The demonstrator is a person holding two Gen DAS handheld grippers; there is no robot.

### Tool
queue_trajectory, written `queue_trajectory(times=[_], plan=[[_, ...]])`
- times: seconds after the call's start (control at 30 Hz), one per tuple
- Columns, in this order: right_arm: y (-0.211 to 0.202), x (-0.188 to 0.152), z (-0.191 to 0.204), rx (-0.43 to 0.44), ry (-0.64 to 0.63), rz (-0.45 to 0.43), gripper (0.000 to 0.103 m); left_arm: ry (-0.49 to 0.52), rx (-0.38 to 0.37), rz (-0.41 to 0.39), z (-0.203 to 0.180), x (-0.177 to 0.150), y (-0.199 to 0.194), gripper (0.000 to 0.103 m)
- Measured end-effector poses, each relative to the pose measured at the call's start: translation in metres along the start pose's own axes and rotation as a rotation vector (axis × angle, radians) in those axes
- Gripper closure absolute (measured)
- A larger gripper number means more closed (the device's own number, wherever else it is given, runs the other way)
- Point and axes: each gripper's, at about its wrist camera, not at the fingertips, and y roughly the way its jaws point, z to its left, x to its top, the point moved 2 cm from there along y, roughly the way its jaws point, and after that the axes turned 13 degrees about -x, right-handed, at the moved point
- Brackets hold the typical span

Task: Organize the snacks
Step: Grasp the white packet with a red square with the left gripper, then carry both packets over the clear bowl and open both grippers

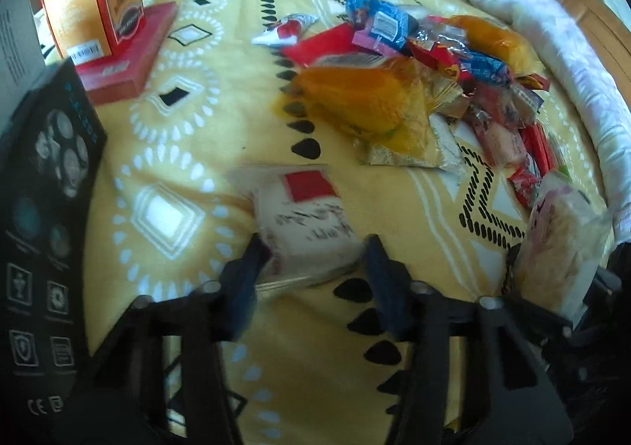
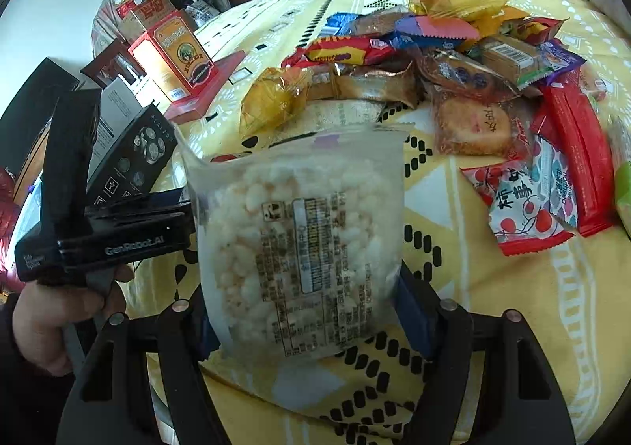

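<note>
My right tongs (image 2: 303,321) pinch a clear rice-cracker packet (image 2: 303,244) by its side edges; its long axis runs up and away from the fingers, printed label toward the camera, held above the yellow bedspread (image 2: 493,307). My left tongs (image 1: 315,271) point steeply down, fingers at either side of a pale packet with a red square (image 1: 307,216) lying on the bed, long axis along the fingers; blurred, so I cannot tell whether the pads press it. Snack pile (image 1: 434,70) beyond. Left hand (image 2: 47,323) grips its handle.
</note>
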Motion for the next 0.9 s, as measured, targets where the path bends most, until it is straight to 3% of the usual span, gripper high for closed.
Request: queue_trajectory(times=[0.33, 0.57, 0.73, 0.9], plan=[[-0.012, 0.0, -0.003, 0.017, 0.025, -0.051, 0.028, 0.053, -0.099, -0.13, -0.025, 0.008, -0.06, 0.055], [-0.051, 0.02, 0.009, 0.037, 0.0, -0.127, 0.028, 0.111, -0.167, -0.274, -0.052, 0.028, -0.134, 0.055], [-0.098, 0.054, 0.043, 0.06, -0.087, -0.228, 0.028, 0.09, -0.126, -0.407, -0.029, 0.038, -0.206, 0.055], [-0.144, 0.096, 0.089, 0.103, -0.166, -0.322, 0.028, 0.061, -0.011, -0.537, 0.01, 0.037, -0.282, 0.054]])
